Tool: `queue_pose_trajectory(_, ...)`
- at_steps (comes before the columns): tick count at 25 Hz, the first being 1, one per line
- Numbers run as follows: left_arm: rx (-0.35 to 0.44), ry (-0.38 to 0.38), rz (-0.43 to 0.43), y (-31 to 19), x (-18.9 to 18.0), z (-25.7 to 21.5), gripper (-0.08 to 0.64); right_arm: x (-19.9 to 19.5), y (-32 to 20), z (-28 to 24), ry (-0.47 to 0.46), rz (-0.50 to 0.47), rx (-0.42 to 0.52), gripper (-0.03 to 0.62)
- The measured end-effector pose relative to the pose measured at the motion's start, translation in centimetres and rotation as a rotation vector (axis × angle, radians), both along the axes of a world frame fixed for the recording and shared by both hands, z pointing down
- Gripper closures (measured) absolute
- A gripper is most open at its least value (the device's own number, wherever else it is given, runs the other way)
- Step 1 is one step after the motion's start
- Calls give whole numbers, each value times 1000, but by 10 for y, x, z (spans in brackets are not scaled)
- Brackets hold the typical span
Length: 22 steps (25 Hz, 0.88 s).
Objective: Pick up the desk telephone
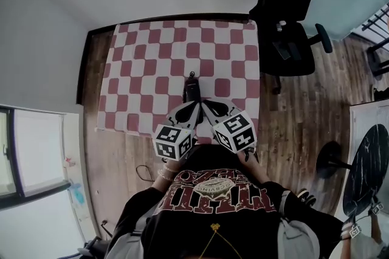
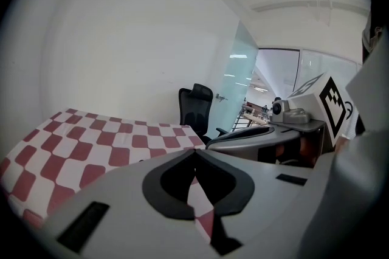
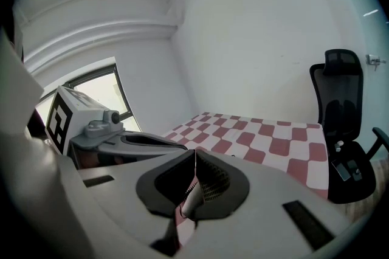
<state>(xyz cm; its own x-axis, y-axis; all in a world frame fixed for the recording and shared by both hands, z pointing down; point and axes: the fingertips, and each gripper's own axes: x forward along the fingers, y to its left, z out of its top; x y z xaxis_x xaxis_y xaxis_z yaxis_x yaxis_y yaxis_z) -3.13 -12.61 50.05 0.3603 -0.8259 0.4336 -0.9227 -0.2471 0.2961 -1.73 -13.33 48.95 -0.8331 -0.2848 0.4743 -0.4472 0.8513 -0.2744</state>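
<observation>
The desk telephone point(image 1: 191, 89) is seen lying dark and narrow on the counter point(image 1: 146, 57), roughly at the middle of its near half, on the red-and-white checked cloth point(image 1: 231, 51) spread over the top. Just short of it, towards the person, both tools are held side by side with their tips drawn close together.

The left hand-held gripper point(image 2: 194, 152) is brought fully together, tips meeting, and only checked cloth is seen through the opening behind them. The right hand-held gripper point(image 3: 194, 152) is likewise pressed closed, tip to tip, with nothing clamped. A dark, grille-textured shape is glimpsed through its opening, below the jaws; what it is cannot be told.

The telephone is touched by neither tool in the head view. A black office chair point(image 1: 285, 20) is parked off the counter's far right corner, on the wooden floor point(image 1: 304, 118).
</observation>
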Motion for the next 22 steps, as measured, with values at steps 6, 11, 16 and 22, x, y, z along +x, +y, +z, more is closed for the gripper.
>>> queue_pose_trajectory(6,-3,-6,3,-6,11,3,560,12,-7,6,2,6,-6,572)
queue_pose_trajectory(11,-8,-7,13,-12,14,5,560,16,-12,8,7,12,-13,572)
queue_pose_trajectory(16,-13,0,46,-17,14,7,560,15,-19,8,19,37,-11,571)
queue_pose_trajectory(22,-17,-32,108,-26,4,7,560,5,-27,8,14,85,-16,572)
